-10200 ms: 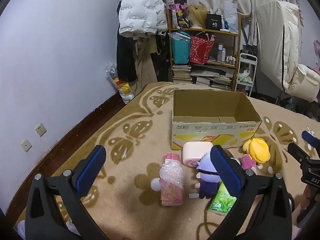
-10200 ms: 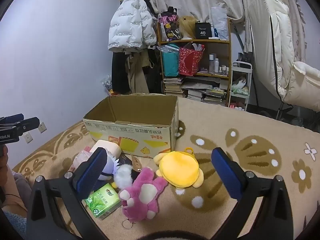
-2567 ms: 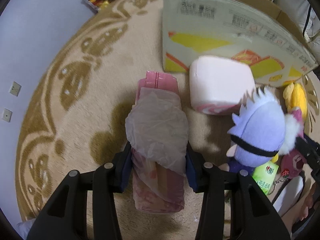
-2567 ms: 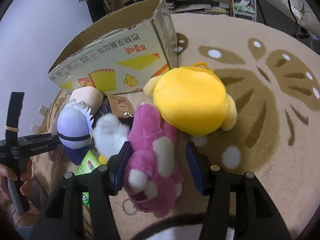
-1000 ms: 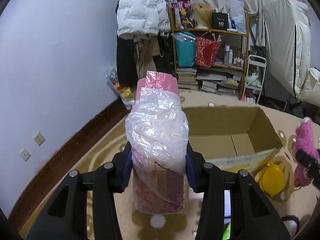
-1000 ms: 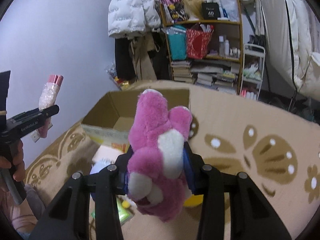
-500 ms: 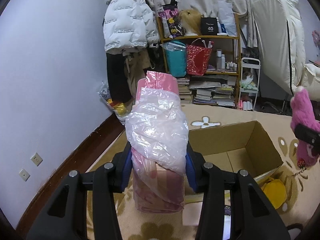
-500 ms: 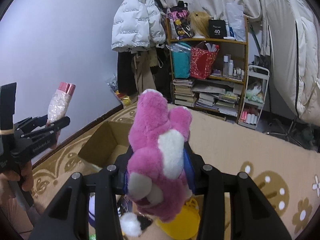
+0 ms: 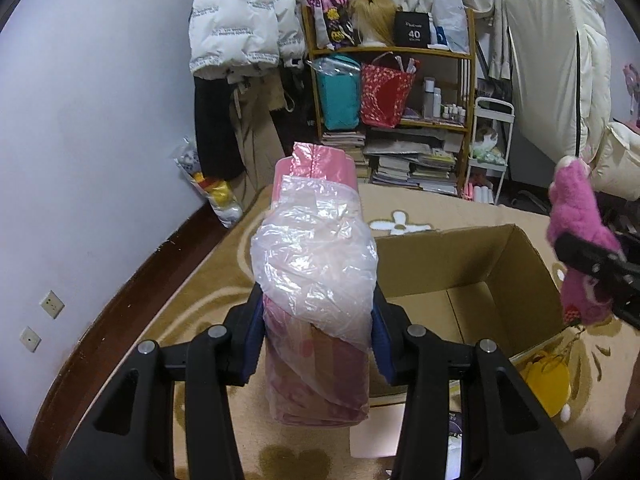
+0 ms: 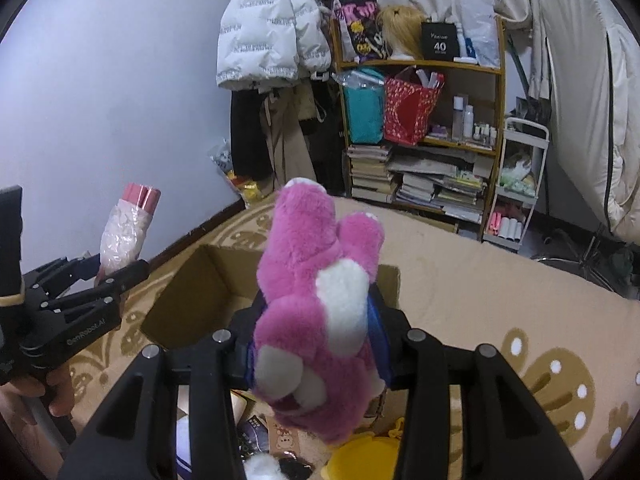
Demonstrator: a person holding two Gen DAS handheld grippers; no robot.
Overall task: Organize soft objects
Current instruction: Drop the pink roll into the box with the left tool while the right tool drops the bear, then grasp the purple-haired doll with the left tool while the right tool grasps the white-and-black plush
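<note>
Colours and patterns on the held things and the floor

A magenta plush bear [image 10: 316, 304] with white patches is seen, a pink packet [image 9: 316, 312] under clear film, black grippers with blue pads [image 9: 250, 336], a plain brown cardboard box [image 9: 472, 272], and a beige rug [image 10: 520, 320] patterned in brown.

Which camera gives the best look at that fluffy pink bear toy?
The right wrist view: the pink bear toy fills the middle of the frame, clamped between the right gripper pads, white patches plain. The left wrist view shows it only small at the right edge, partly hidden by the gripper's black finger.
</note>
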